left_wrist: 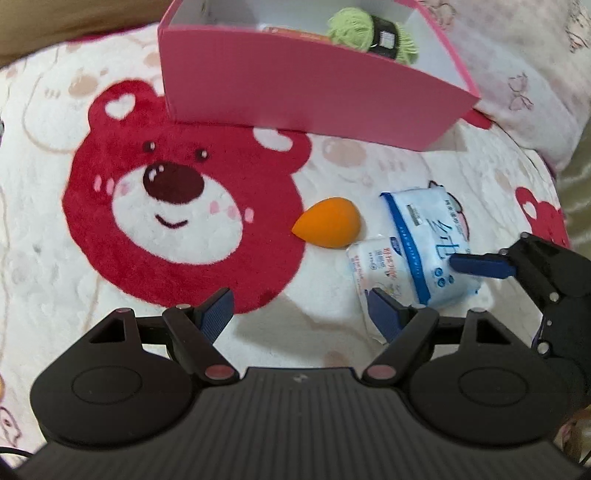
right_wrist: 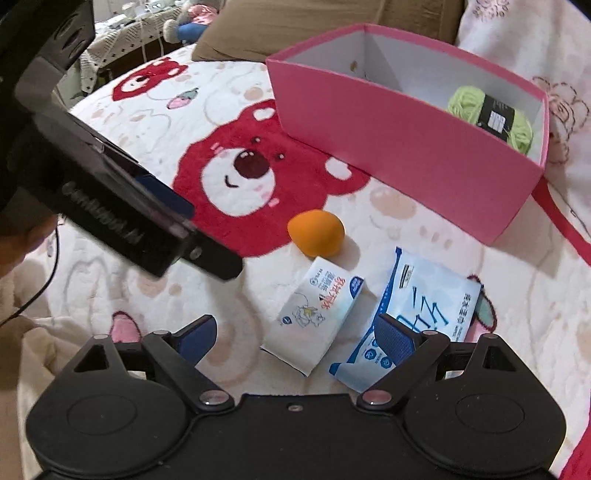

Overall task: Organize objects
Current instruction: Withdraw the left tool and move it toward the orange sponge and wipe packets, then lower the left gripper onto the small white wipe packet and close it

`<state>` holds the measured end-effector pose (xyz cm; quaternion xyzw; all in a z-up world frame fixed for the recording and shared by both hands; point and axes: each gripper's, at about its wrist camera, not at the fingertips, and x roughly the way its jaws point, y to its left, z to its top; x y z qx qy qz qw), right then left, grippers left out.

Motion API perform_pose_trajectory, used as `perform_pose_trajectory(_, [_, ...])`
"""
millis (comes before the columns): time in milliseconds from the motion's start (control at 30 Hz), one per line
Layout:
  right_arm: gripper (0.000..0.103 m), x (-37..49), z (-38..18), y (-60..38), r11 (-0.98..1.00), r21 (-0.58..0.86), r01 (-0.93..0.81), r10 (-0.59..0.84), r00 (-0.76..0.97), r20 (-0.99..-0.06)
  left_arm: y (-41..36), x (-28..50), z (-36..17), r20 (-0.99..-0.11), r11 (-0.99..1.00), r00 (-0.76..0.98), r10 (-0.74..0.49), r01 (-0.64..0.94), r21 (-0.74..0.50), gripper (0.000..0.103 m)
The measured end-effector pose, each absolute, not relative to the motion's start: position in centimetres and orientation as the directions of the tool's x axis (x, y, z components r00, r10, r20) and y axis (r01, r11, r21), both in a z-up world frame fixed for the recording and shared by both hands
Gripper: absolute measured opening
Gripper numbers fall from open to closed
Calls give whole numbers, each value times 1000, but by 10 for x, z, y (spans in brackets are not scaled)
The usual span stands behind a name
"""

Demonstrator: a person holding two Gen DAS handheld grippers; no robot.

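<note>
— Nearest the lens, what is sitting there?

— Black gripper housing is filling the bottom of both wrist views. Ahead of it, the left gripper (left_wrist: pixel 301 314) is hanging with its blue-padded jaws spread apart and nothing between them, only the blanket below. The right gripper (right_wrist: pixel 295 339) is standing apart too, wider still; the small tissue pack is lying in the gap between its fingers, but the pads are not pressing on it.

— And going by size, what is lying around?

— The fleece blanket (left_wrist: pixel 44 229) is spreading under everything, cream with a big red bear face (left_wrist: pixel 177 218) printed on it. At the far side the pink box (left_wrist: pixel 295 96) is resting open on the blanket, white inside, with a ball of green yarn (left_wrist: pixel 354 26) in a black label band sitting in its right-hand end. Something orange is showing flat beside the yarn; I cannot tell what it is.

— What is waiting outside the box?

— A blue-and-white wet-wipe pack (right_wrist: pixel 428 310) is lying flat in front of the box, and the right gripper's right finger is overlapping its near corner. Just beside it, to the left, the small tissue pack (right_wrist: pixel 317 310) is lying tilted. Beyond that, the orange makeup sponge (right_wrist: pixel 316 232) is resting on its side at the edge of the bear face, near the packs.
</note>
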<state>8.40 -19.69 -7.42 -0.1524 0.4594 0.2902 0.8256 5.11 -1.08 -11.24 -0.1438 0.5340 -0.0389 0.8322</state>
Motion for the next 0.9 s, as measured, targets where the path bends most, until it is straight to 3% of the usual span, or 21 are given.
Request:
perform_pose_trajectory(67, [94,85,-80,-193,804,-55,-592,275,453,-848,-9,52,-119,-876,951,424,-229,-93,-294,77])
perform_pose_trajectory(600, [87,92,-104,-186,849,52,-526,313,420,-852,-35,56,-142,-793,927,494,-355,74,-369,75])
perform_pose_trajectory(700, [87,92,-112,-188,860,67,-507,309,410,-858,-35,59,-149,-791,919,487,-370,70,-387,68])
perform_pose_trajectory(767, [87,91,-114,-187,867,75,-493,306,409,-860,-37,59,-153,-798,926,486,-355,63,-373,54])
perform_pose_trajectory(900, [92,91,-121,-184,865,73,-496,305,404,-862,-30,63,-159,-781,898,475,-406,48,-437,44])
